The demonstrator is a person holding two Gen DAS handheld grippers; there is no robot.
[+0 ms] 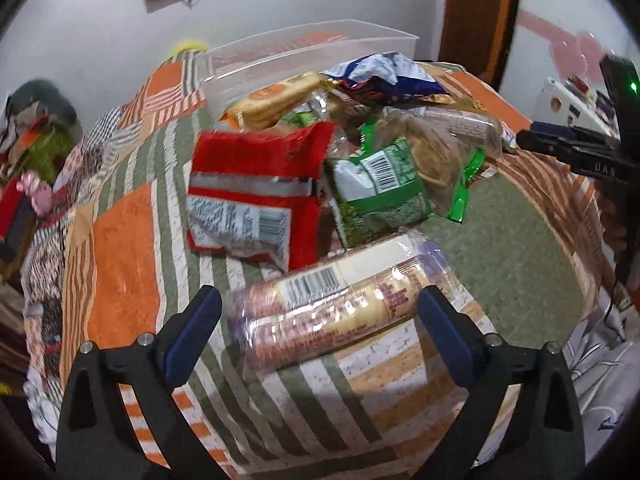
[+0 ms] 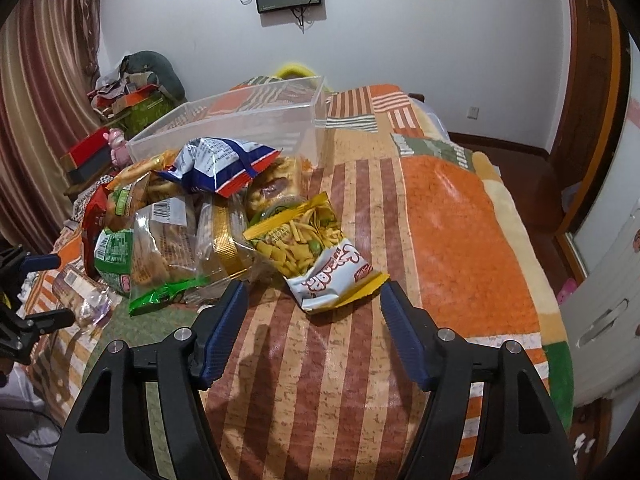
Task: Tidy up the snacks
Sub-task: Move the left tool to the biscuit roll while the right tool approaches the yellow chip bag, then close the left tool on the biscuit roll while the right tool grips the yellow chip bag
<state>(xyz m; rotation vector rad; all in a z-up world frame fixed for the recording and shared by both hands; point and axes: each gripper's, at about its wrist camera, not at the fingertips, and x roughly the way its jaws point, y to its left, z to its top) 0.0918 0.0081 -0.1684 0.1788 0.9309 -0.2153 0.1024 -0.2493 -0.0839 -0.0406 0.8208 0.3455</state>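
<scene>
Snacks lay heaped on a patchwork bedspread [image 2: 460,216], with a clear plastic bin [image 2: 248,120] standing beyond the heap. Ahead of the left gripper [image 1: 320,312], whose fingers stood released and wide, a wrapped biscuit roll [image 1: 332,304] lay crosswise between the tips, untouched; a red packet [image 1: 256,184] and a green packet [image 1: 380,184] crowded just past it. The right gripper [image 2: 314,300] gaped too, holding nothing, a yellow snack bag [image 2: 308,248] just beyond its fingertips. Printing on the packets was illegible.
</scene>
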